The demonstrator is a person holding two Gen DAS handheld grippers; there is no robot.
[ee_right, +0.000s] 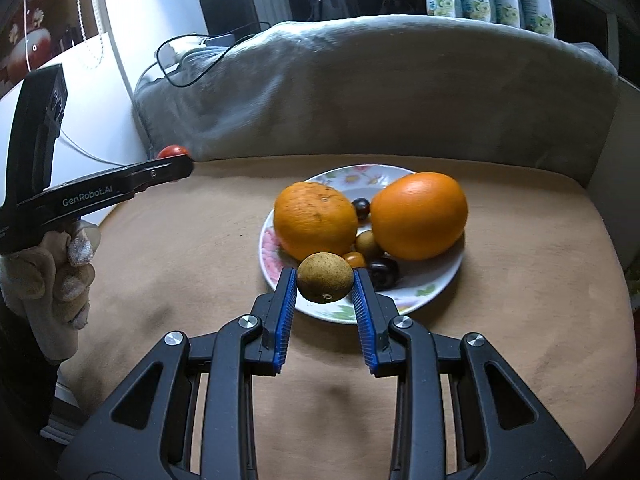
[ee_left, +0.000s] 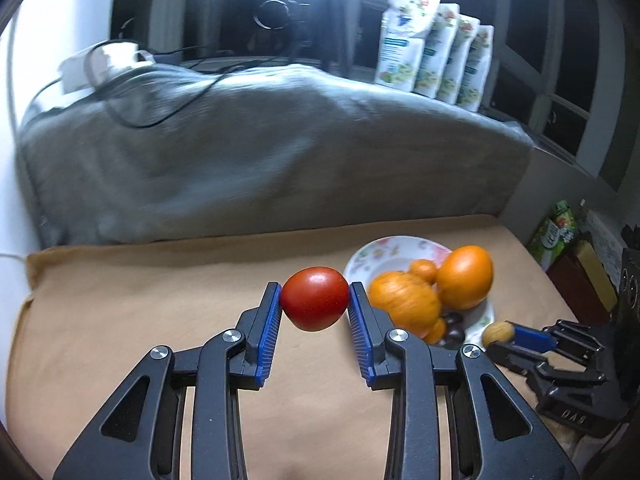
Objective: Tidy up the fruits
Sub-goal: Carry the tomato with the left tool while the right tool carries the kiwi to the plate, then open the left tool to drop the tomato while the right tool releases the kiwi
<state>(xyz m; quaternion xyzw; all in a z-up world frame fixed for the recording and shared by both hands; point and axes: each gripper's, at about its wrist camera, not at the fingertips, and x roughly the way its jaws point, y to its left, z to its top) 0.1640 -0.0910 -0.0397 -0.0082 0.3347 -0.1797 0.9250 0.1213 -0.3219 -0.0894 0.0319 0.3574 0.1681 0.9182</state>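
My left gripper [ee_left: 315,300] is shut on a red tomato [ee_left: 314,298] and holds it above the tan cloth, left of the floral plate [ee_left: 362,258]. My right gripper [ee_right: 325,282] is shut on a small brown-green round fruit [ee_right: 325,282] at the near rim of the plate [ee_right: 432,284]. On the plate lie two large oranges [ee_right: 316,220] [ee_right: 419,215], with small dark and yellowish fruits [ee_right: 367,243] between them. The left gripper with the tomato [ee_right: 171,151] shows at the left of the right wrist view. The right gripper with its fruit [ee_left: 498,334] shows at the right of the left wrist view.
A grey blanket-covered back cushion [ee_left: 260,152] rises behind the tan surface [ee_right: 180,248], with cables on it. White pouches [ee_left: 436,52] stand on the ledge behind. Boxes and cartons [ee_left: 556,236] stand off the right edge. A gloved hand [ee_right: 52,280] holds the left gripper.
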